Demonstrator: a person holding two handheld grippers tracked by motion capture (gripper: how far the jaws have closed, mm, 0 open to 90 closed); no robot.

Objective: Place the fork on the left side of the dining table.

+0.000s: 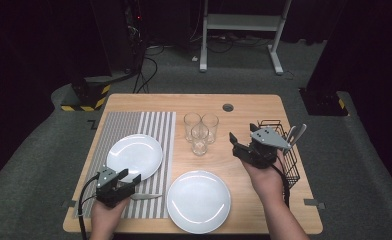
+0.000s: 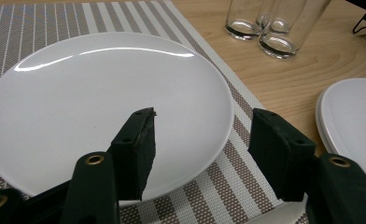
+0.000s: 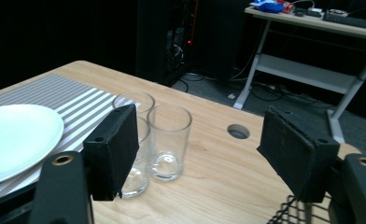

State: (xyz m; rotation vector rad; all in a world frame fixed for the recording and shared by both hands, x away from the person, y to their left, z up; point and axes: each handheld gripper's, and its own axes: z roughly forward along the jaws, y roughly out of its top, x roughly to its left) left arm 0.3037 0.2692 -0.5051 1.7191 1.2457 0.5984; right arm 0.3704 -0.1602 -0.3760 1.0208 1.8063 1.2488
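Observation:
My left gripper point(image 1: 132, 181) hovers open over the near edge of a striped placemat point(image 1: 156, 125), nothing between its fingers. In the left gripper view its jaws point(image 2: 203, 116) frame the near rim of a white plate point(image 2: 102, 88) lying on the mat point(image 2: 246, 186). A table knife point(image 1: 146, 196) lies on the mat just right of that gripper. My right gripper point(image 1: 240, 144) is held open and empty above the table's right side, beside a black wire basket point(image 1: 290, 165). In the right gripper view its jaws point(image 3: 200, 114) point toward three empty glasses point(image 3: 168, 135).
A second white plate point(image 1: 199, 201) sits on bare wood at the front centre. The three glasses point(image 1: 200, 131) cluster mid-table. Cutlery handles point(image 1: 296, 133) stick out of the basket. A cable hole point(image 1: 228, 107) is at the table's far edge. Beyond stands a white desk frame point(image 1: 241, 22).

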